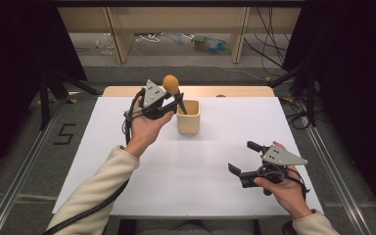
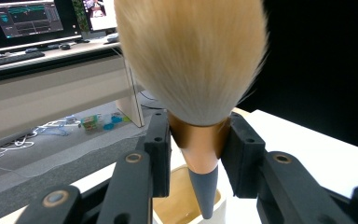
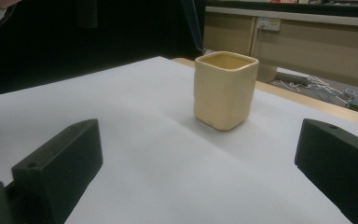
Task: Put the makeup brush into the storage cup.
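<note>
At the left of the high view the left hand-held gripper is raised over the white surface, clenched on a makeup brush; the brush stands nearly upright, its tawny bristle head up and its dark handle pointing down; in the left gripper view the two black jaws press on either side of the brush's copper-coloured collar, with the pale bristles fanning out above and the grey tapered handle tip hanging just over the mouth of the cup; the tip sits at the rim's level or slightly within, and how deep it reaches I cannot tell; just right of that gripper stands the cream, square-sided cup, upright on the surface near its far edge; its inside, as seen in the left gripper view, looks bare apart from the handle tip; farther right and nearer the person, well apart from the cup, the right hand-held gripper rests low over the surface, released, jaws spread wide with nothing between them; in the right gripper view the cup stands beyond the two parted jaws, with the dark handle tip hanging above its rim
</note>
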A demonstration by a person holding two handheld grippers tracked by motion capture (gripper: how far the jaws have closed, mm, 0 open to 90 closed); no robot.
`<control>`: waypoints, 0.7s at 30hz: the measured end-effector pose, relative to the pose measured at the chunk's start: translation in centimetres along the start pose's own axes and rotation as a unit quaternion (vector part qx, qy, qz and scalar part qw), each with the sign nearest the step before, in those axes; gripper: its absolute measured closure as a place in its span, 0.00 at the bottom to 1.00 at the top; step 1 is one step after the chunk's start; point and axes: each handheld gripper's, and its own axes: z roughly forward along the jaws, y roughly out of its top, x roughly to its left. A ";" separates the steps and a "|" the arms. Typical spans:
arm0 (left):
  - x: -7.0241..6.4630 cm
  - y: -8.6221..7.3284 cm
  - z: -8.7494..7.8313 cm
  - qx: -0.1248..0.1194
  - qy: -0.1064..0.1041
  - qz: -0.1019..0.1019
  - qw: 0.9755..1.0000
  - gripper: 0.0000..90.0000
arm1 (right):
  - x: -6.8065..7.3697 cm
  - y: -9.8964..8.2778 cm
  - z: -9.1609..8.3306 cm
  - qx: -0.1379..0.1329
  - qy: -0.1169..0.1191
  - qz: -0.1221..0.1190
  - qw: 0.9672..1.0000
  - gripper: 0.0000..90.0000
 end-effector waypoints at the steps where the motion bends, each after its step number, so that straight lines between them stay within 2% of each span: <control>1: 0.0 0.0 0.0 0.001 0.000 0.000 1.000 0.73 | 0.0 0.0 0.0 0.002 0.002 0.001 1.000 0.02; 13: 0.3 0.1 0.5 0.002 0.004 0.001 1.000 0.73 | 0.0 -0.1 0.0 0.004 0.002 0.001 1.000 0.02; 16: 0.4 0.1 0.6 0.003 0.006 -0.001 1.000 0.73 | 0.1 -0.1 -0.2 0.016 0.005 0.011 1.000 0.02; 17: 0.5 0.1 0.6 0.003 0.006 0.000 1.000 0.73 | 0.1 -0.1 -0.1 0.009 0.005 0.012 1.000 0.02; 21: 0.6 0.1 0.8 0.001 0.007 0.002 1.000 0.73 | 0.1 -0.1 -0.2 0.012 0.003 0.011 1.000 0.02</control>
